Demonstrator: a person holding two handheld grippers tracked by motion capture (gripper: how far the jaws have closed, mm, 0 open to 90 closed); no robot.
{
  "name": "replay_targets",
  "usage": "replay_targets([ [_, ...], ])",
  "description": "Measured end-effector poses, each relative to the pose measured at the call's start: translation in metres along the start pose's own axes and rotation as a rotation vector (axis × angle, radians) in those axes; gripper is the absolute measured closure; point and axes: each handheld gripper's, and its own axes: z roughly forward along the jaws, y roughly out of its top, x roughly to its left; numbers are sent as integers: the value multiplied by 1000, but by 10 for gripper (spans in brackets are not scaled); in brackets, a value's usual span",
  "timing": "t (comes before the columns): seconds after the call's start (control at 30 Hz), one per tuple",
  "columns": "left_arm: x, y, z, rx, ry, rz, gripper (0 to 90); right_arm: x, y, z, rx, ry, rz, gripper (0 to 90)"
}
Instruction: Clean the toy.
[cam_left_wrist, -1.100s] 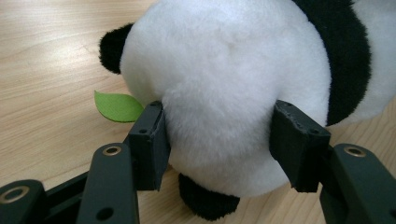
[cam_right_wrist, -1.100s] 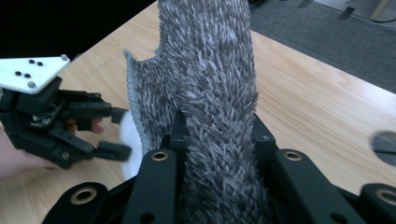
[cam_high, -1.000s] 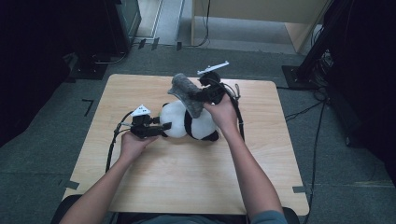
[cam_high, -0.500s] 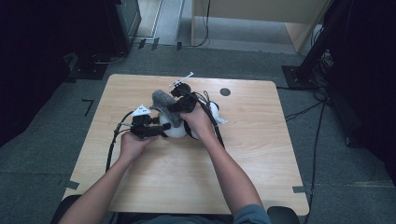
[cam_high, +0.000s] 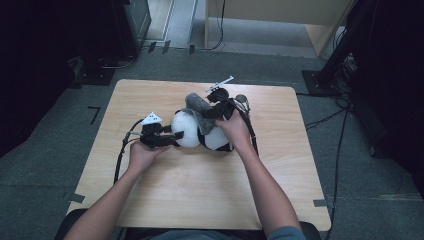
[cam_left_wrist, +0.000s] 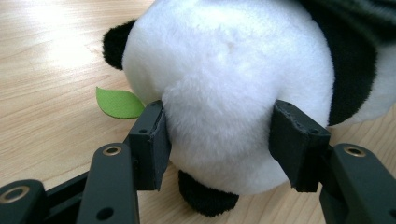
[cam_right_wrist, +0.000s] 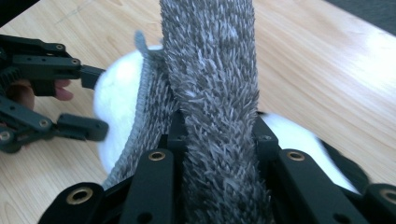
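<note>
— The left gripper has its jaws pressed in on both sides of the plush panda, clamped round the white head. The right gripper is closed on a strip of fuzzy grey cloth, pinched between its pads.

— Where's the panda sitting?

— Lying on the wooden table, about the middle, a little toward the far side. The cloth drapes from the right gripper down over the panda's white body.

— Any room around it?

— Plenty. The near half of the table is bare wood except for the person's forearms. To the left there's open board out to the edge; to the right too. The far edge is closer: the right gripper's white rod nearly reaches it.

— Anything you can't make out?

— The panda's face; I only see white fur, a black ear, a black band and a small green leaf just beside the head. The right hand covers part of the body. In the right gripper view the cloth hides the pads' inner faces, and the panda behind it is blurred. How far the cloth wraps underneath, I can't tell.
</note>
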Motion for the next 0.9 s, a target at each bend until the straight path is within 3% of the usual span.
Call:
replay_targets([
  [0.13,1,0,0,1,-6,-6,419,-10,-8,-16,-18,-21,10,693],
  [0.33,1,0,0,0,-7,-5,419,-33,-27,-36,-53,-14,94,696],
  [0.63,2,-1,0,-8,-16,-11,413,-59,-49,-46,-57,-53,162,698],
  [0.77,3,-1,-1,-10,-21,-8,404,-59,-51,-53,-74,-54,167,706],
  [0.9,2,0,-1,-14,-17,-4,401,-45,-44,-65,-122,-36,139,708],
])
